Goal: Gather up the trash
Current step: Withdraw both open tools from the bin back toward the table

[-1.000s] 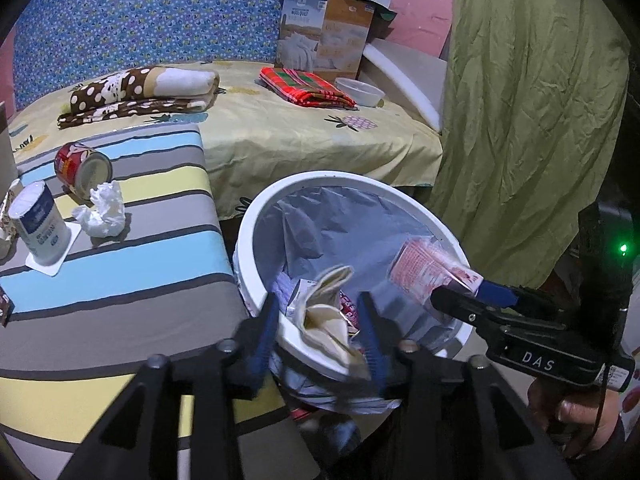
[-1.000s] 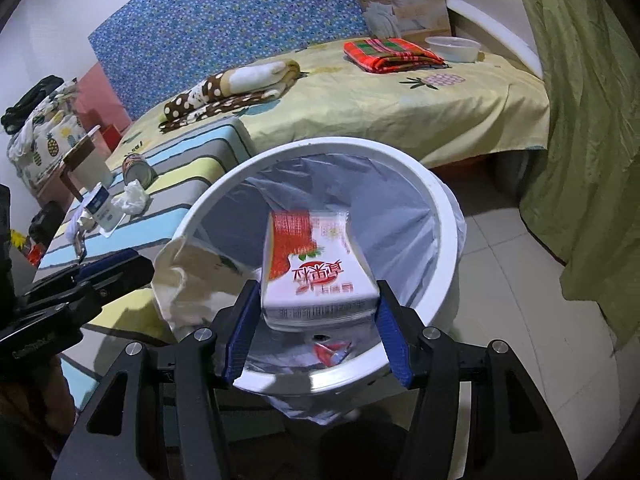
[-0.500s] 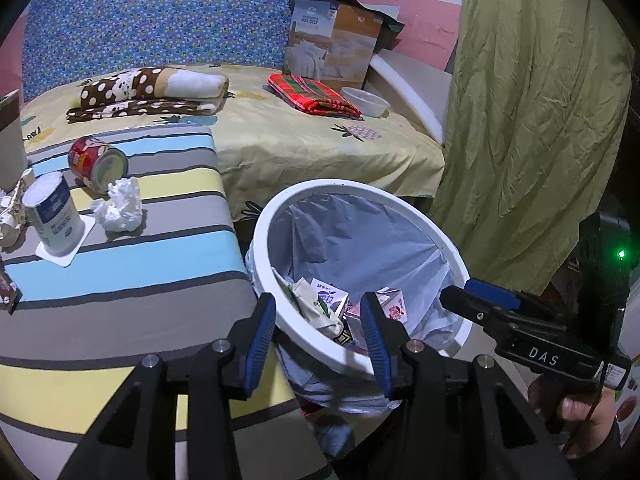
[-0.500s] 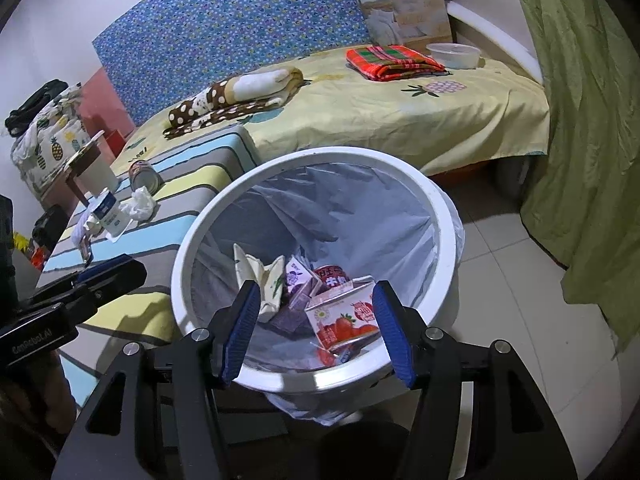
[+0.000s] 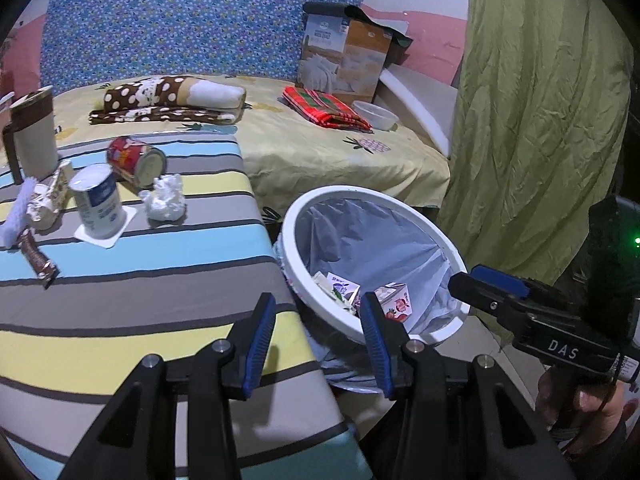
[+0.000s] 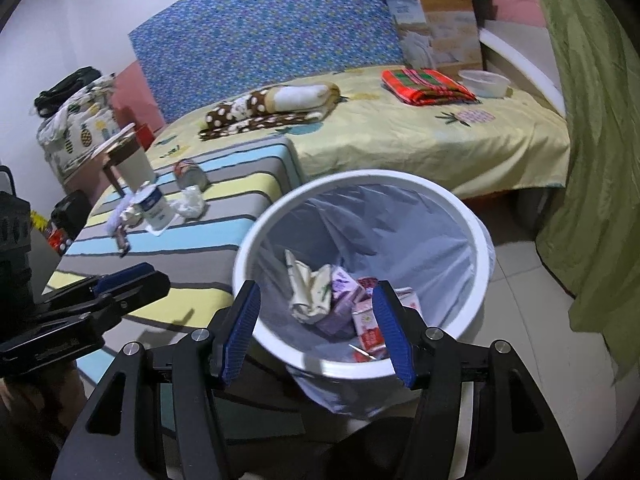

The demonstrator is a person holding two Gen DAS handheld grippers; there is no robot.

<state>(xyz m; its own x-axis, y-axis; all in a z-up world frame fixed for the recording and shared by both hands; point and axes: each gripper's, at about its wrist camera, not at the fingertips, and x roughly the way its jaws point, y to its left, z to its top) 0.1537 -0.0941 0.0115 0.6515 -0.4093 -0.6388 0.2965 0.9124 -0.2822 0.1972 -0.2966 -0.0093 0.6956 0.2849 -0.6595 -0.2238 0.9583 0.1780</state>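
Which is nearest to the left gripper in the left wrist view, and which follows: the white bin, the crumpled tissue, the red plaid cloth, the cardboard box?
1. White bin, just ahead and right of the left gripper.
2. Crumpled tissue, on the striped surface, ahead left.
3. Red plaid cloth, on the bed beyond.
4. Cardboard box, behind the cloth, by the wall.

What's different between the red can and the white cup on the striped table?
The red can lies on its side, its pale end facing us; the white cup stands upright. The can is red with printed pictures, while the cup is white with a blue label. The cup sits on a white square; the can lies directly on the cloth. Both are cylindrical.
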